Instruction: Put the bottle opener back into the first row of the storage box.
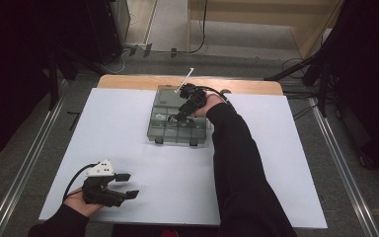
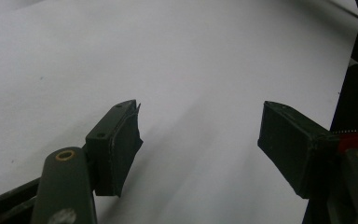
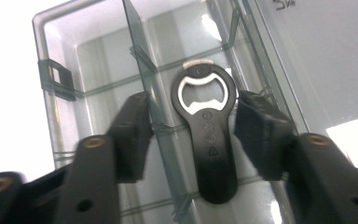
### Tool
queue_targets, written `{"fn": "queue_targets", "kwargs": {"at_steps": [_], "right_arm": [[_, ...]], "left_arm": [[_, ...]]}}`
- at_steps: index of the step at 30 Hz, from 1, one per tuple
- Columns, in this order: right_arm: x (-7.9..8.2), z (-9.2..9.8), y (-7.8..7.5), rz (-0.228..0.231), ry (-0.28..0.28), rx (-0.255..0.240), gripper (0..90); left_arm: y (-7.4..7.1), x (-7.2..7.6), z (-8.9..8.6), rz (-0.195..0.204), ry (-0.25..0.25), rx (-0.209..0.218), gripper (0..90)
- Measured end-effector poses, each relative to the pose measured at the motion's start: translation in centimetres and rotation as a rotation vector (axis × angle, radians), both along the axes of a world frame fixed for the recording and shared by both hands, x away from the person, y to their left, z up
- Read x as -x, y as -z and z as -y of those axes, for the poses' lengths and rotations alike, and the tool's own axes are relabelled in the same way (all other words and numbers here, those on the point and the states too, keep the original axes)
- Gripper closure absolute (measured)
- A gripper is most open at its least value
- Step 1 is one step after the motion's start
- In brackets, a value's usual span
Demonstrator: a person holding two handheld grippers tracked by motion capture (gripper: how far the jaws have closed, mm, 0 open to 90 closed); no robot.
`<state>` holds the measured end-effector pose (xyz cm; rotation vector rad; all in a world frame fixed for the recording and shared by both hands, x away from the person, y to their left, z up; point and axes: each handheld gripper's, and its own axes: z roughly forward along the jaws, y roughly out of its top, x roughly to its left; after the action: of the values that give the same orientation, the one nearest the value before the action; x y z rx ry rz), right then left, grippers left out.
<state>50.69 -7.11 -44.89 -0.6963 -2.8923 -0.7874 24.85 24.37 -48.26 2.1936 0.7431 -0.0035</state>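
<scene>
While the right gripper (image 3: 191, 135) hangs over the clear compartment box (image 1: 164, 129) at the counter's (image 1: 128, 133) far middle, its fingers (image 3: 131, 135) sit half open, straddling a divider, gripping nothing. Bottle opener (image 3: 207, 135) lies loose in a compartment. Closing now could pinch that divider instead. Left gripper (image 2: 200, 140) idles wide open, empty, near left.

Black bottle opener (image 3: 208, 135) flat in clear organizer box (image 3: 65, 60)
</scene>
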Motion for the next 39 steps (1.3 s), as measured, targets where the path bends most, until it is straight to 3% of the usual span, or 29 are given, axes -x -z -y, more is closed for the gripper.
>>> {"fn": "queue_targets", "kwargs": {"at_steps": [2, 3, 4, 5, 7, 10, 20, 39], "right_arm": [[0.1, 0.0, -0.1, 0.009, 0.003, -0.005, 41.4], [0.4, 0.0, -0.5, 0.013, 0.02, -0.027, 34.2], [0.4, 0.0, -0.5, 0.013, 0.02, -0.027, 34.2], [0.7, 0.1, -0.7, 0.012, 0.045, -0.062, 28.2], [1.0, 0.2, -0.7, 0.014, 0.066, -0.097, 25.3], [1.6, 0.2, -0.8, 0.027, 0.099, -0.1, 22.2], [3.5, 0.9, -0.6, 0.014, 0.215, -0.105, 22.4], [8.3, 3.0, -1.6, 0.015, 0.32, -0.157, 21.9]], "left_arm": [[0.0, 0.0, 0.0, 0.001, 0.0, -0.002, 28.7], [0.0, 0.0, 0.0, 0.002, 0.001, -0.003, 28.7], [0.0, 0.0, 0.0, 0.002, 0.001, -0.003, 28.7], [0.0, 0.0, 0.0, 0.002, 0.002, -0.003, 28.7], [0.0, 0.0, 0.0, 0.002, 0.001, -0.002, 28.7], [0.1, 0.0, 0.1, -0.003, 0.003, -0.003, 28.7], [0.1, -0.1, 0.1, 0.0, -0.001, -0.011, 28.7], [0.1, -0.4, -0.1, -0.002, -0.019, -0.008, 28.7]]}}
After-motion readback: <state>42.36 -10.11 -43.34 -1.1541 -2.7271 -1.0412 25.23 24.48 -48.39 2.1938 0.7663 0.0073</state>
